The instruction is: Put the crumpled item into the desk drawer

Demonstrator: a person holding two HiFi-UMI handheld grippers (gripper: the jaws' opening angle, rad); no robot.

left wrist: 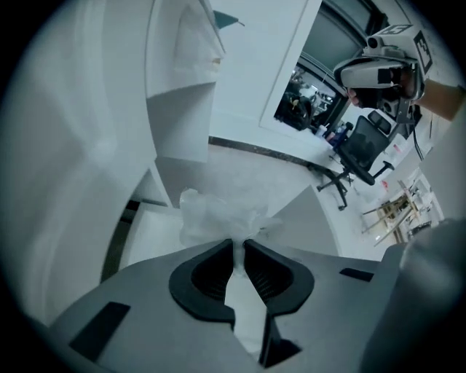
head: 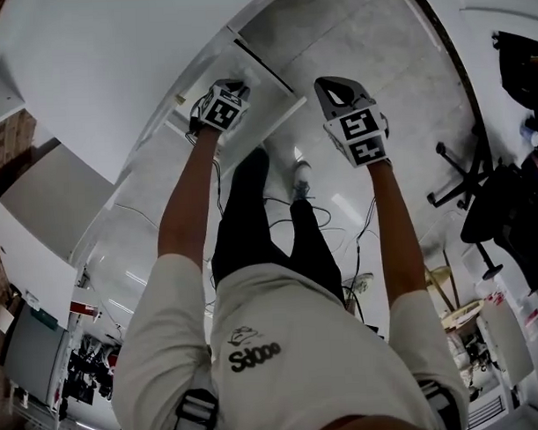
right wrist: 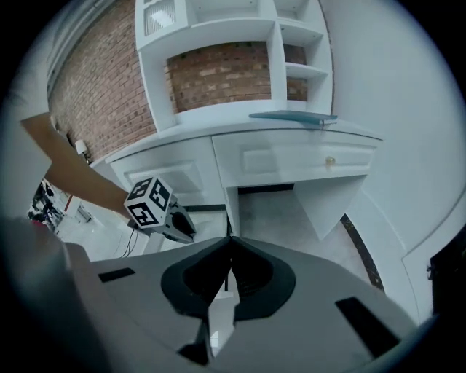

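My left gripper (left wrist: 238, 244) is shut on a crumpled white item (left wrist: 218, 215), which bunches out past the fingertips and runs back between the jaws. In the head view the left gripper (head: 219, 106) is held out over the white desk's pulled-out drawer (head: 263, 85); the crumpled item is hidden there. Below the item a white open compartment (left wrist: 149, 229) shows. My right gripper (head: 358, 123) is off to the right above the floor, its jaws (right wrist: 231, 240) shut with nothing in them. It looks at the left gripper's marker cube (right wrist: 149, 204) and the desk front (right wrist: 291, 156).
A white shelf unit (right wrist: 240, 29) stands on the desk against a brick wall (right wrist: 102, 87). A drawer knob (right wrist: 330, 161) shows on the desk front. Black office chairs (head: 497, 184) stand at the right. Cables (head: 295, 218) trail on the pale floor by the person's legs.
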